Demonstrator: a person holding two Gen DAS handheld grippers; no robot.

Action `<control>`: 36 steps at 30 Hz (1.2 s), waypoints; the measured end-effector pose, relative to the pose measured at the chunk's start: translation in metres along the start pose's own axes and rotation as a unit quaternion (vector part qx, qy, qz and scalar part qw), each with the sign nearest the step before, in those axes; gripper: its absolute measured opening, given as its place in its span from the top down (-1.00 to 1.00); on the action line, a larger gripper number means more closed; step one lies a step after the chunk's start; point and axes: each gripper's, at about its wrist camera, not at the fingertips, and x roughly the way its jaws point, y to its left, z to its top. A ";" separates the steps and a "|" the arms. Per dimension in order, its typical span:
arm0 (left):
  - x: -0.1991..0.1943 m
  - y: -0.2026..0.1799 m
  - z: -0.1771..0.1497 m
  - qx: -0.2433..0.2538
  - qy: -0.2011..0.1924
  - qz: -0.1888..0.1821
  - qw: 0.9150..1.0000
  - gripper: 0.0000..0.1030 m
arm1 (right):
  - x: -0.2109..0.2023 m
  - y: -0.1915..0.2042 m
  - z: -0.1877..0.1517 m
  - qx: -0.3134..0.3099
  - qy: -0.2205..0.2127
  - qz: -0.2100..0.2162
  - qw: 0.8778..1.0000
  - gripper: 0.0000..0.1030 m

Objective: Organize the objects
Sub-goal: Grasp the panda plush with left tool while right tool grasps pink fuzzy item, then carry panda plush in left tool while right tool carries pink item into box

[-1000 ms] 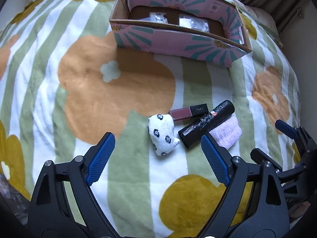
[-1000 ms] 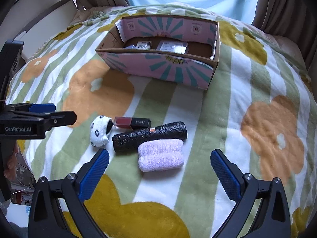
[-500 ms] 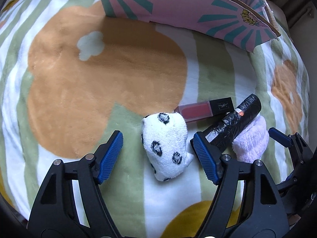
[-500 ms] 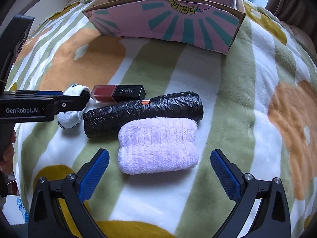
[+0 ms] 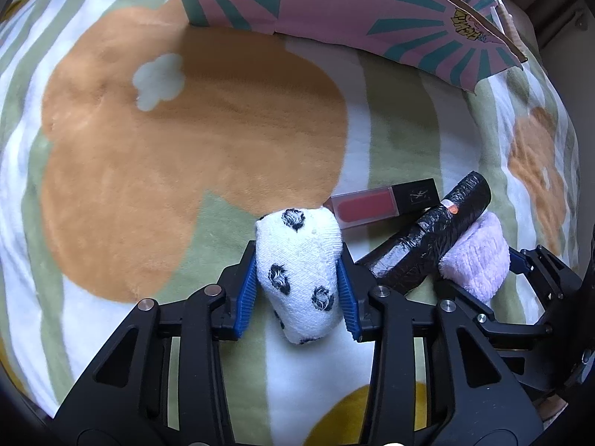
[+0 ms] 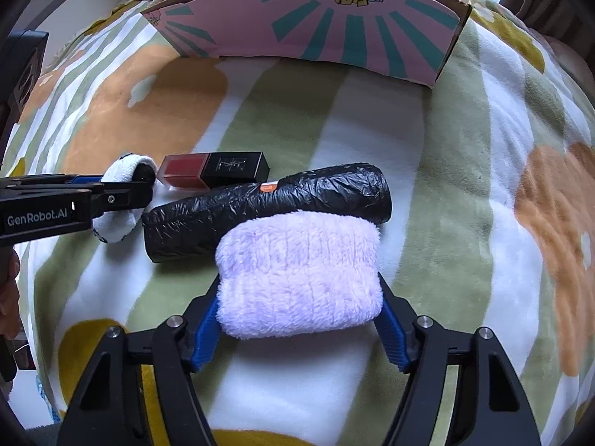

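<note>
My left gripper [image 5: 297, 290] is shut on a white rolled sock with black spots [image 5: 299, 271] that lies on the flowered blanket [image 5: 186, 148]. The same spotted sock [image 6: 122, 197] shows at the left of the right wrist view, pinched by the left gripper [image 6: 122, 195]. My right gripper [image 6: 299, 319] is shut on a fluffy lilac rolled sock [image 6: 299, 275], also resting on the blanket. Against the lilac sock [image 5: 476, 264] lies a black plastic-wrapped roll [image 6: 267, 208] [image 5: 431, 234]. A red lip-gloss tube with a black cap [image 6: 215, 171] [image 5: 383, 202] lies just behind it.
A pink cardboard box with teal rays [image 6: 316, 29] [image 5: 353, 7] stands open-topped at the far side of the blanket; its inside is hidden from here. A hand [image 6: 7, 297] holds the left gripper at the left edge. Curtains hang behind the bed.
Both grippers dropped toward the blanket and came in around the socks. The left jaws shut on the spotted sock and the right jaws shut on the lilac sock.
</note>
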 end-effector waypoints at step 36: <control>-0.191 -0.006 0.014 0.065 -0.112 0.004 0.992 0.33 | -0.189 0.033 0.044 0.099 -0.113 -0.050 0.987 -0.04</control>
